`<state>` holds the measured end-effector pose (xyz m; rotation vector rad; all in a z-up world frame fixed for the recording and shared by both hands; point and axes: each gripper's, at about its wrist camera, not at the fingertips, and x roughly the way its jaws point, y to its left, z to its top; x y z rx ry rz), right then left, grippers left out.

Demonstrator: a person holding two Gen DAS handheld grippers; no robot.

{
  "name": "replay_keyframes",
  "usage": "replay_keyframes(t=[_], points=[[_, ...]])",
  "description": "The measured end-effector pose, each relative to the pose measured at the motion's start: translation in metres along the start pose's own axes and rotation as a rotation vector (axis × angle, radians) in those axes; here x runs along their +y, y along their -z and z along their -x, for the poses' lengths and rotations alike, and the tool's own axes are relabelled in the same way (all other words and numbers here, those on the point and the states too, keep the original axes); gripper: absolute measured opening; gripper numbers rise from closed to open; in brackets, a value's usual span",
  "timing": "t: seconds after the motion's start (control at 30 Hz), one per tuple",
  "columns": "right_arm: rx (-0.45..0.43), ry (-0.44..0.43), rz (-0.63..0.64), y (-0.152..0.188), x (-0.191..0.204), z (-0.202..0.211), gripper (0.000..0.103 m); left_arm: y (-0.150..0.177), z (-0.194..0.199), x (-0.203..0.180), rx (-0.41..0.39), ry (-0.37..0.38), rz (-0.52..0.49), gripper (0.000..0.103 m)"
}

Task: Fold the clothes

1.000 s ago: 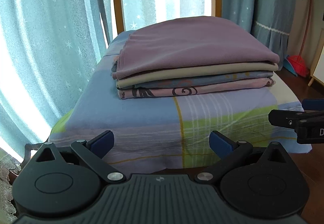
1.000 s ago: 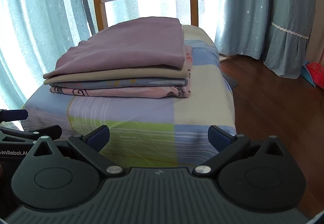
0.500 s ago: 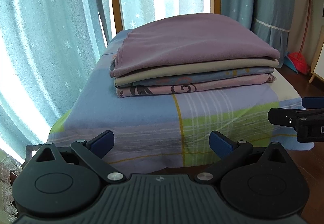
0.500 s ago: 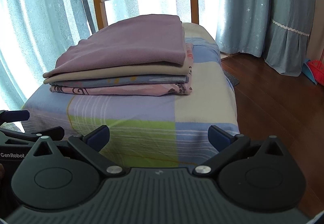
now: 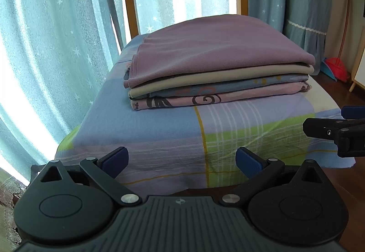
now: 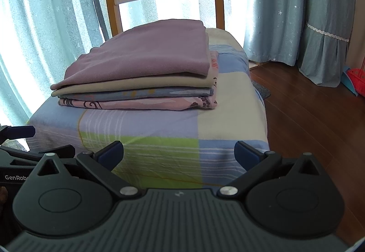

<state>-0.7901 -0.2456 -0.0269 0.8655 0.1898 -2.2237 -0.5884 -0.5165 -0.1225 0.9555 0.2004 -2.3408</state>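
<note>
On the right wrist view only, a floor mat (image 6: 261,88) shows.

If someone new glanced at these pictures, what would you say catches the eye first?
A neat stack of folded clothes, purple on top, sits on the checked cloth covering the chair seat. The open left gripper and right gripper hover empty before it, with bright curtains behind.

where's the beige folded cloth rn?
In both wrist views: beige cloth sits second from top in the stack, under the purple cloth, on the chair's checked cover.
</note>
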Motion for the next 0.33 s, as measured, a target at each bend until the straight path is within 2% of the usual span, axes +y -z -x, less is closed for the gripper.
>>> replay_keyframes(t=[0.33], points=[[0.004,0.0,0.0,0.001,-0.0001,-0.0001,0.102,0.0032,0.0041,0.002,-0.02,-0.003,0.009,0.103]])
